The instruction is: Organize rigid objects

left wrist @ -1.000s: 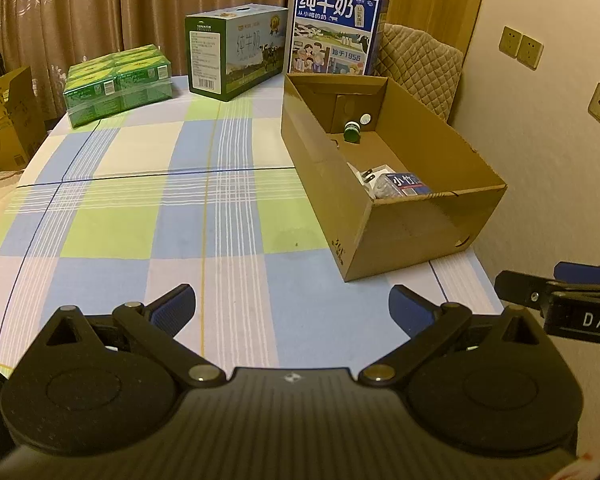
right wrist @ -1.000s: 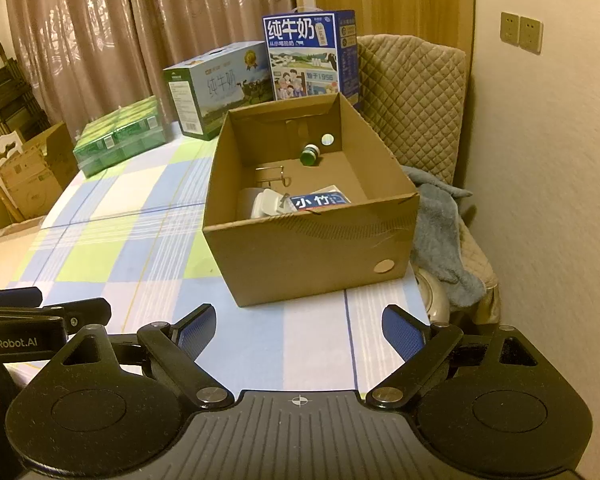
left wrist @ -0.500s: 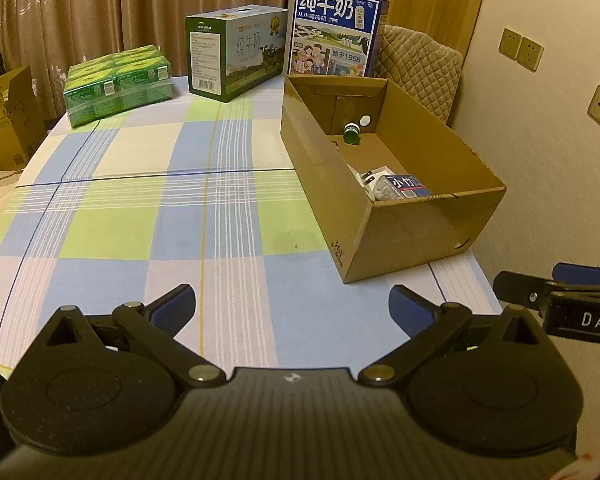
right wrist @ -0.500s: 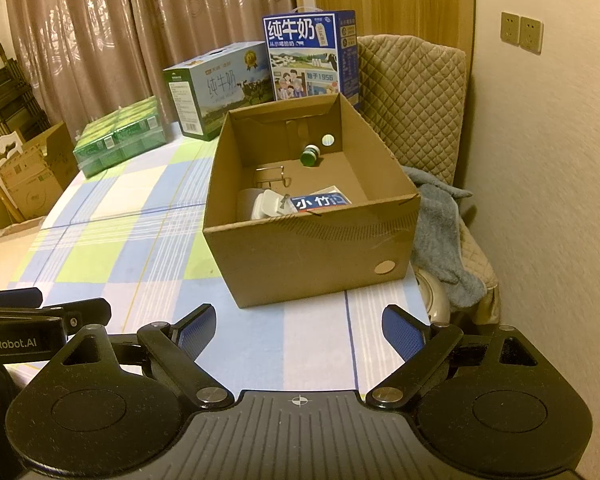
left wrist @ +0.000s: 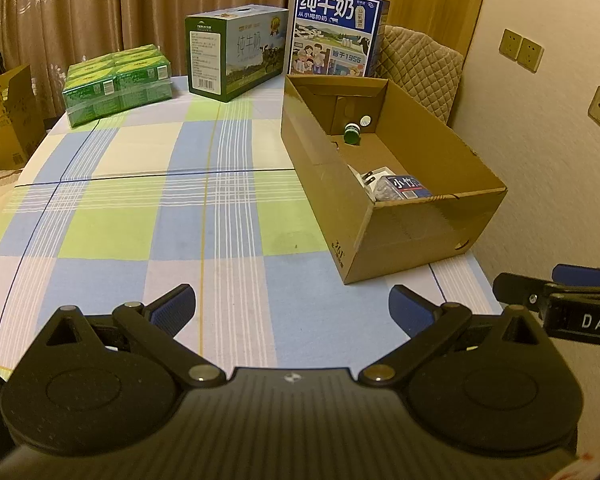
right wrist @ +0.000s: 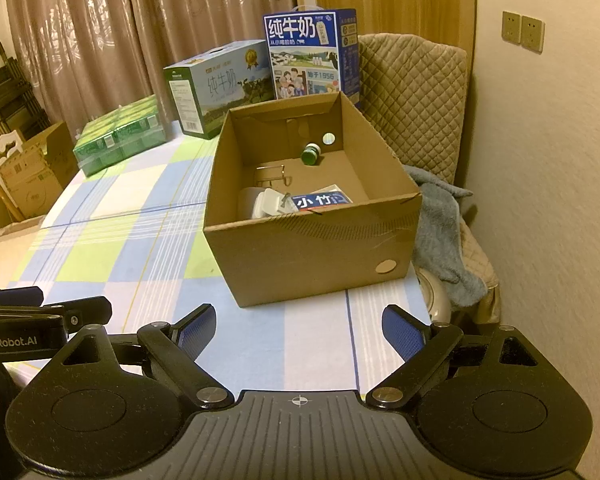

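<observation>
An open cardboard box (left wrist: pixel 416 240) (right wrist: pixel 312 264) stands on the checked tablecloth (left wrist: pixel 148 208) at the table's right side. Inside it lie a green-capped bottle (right wrist: pixel 311 154) (left wrist: pixel 352 133), a thin metal wire piece (right wrist: pixel 272 174), a white plug-like object (right wrist: pixel 268 206) (left wrist: pixel 374 178) and a blue packet with white characters (right wrist: pixel 322 201) (left wrist: pixel 406 186). My left gripper (left wrist: pixel 292 308) hangs open over bare cloth, short of the box's near left corner. My right gripper (right wrist: pixel 298 326) is open too, empty, just in front of the box's near wall. Each gripper shows at the edge of the other's view.
At the table's far end stand a green shrink-wrapped pack (left wrist: pixel 118 82), a green-and-white milk carton case (left wrist: pixel 236 62) and a blue milk case (left wrist: pixel 334 34). A quilted chair (right wrist: pixel 416 96) with a grey towel (right wrist: pixel 444 236) sits right of the table, near the wall. Cardboard boxes (right wrist: pixel 32 172) stand at the left.
</observation>
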Demonstrator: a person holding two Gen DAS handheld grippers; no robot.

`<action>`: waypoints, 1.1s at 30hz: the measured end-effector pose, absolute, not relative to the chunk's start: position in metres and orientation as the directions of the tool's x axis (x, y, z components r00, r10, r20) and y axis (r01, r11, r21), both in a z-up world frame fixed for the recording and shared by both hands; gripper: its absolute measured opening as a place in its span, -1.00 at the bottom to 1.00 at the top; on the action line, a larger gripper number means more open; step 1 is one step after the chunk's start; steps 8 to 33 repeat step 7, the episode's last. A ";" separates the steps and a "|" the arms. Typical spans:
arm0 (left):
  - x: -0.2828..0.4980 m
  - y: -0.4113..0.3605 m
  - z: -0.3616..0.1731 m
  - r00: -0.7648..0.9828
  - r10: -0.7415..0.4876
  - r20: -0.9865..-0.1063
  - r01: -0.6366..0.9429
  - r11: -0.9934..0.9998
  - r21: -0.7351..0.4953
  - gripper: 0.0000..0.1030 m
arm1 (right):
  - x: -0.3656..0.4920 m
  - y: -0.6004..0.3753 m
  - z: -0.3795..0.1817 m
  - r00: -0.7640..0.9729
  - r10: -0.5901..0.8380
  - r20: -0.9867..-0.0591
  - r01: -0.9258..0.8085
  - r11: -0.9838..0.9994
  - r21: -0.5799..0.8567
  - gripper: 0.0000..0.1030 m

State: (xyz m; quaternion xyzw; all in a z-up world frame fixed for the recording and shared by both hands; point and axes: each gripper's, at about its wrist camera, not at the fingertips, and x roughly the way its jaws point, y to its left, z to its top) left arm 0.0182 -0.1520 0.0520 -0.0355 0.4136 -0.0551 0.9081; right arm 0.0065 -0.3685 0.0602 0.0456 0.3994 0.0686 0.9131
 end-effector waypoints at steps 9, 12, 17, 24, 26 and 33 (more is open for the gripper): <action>0.018 -0.148 0.052 0.662 -0.154 -0.733 0.076 0.987 -0.138 0.97 | 0.005 -0.366 0.060 0.674 0.168 -0.719 -0.091 0.985 0.145 0.69; 0.018 -0.148 0.052 0.662 -0.154 -0.733 0.076 0.987 -0.138 0.97 | 0.005 -0.366 0.060 0.674 0.168 -0.719 -0.091 0.985 0.145 0.69; 0.018 -0.148 0.052 0.662 -0.154 -0.733 0.076 0.987 -0.138 0.97 | 0.005 -0.366 0.060 0.674 0.168 -0.719 -0.091 0.985 0.145 0.69; 0.018 -0.148 0.052 0.662 -0.154 -0.733 0.076 0.987 -0.138 0.97 | 0.005 -0.366 0.060 0.674 0.168 -0.719 -0.091 0.985 0.145 0.69; 0.018 -0.148 0.052 0.662 -0.154 -0.733 0.076 0.987 -0.138 0.97 | 0.005 -0.366 0.060 0.674 0.168 -0.719 -0.091 0.985 0.145 0.69; 0.018 -0.148 0.052 0.662 -0.154 -0.733 0.076 0.987 -0.138 0.97 | 0.005 -0.366 0.060 0.674 0.168 -0.719 -0.091 0.985 0.145 0.69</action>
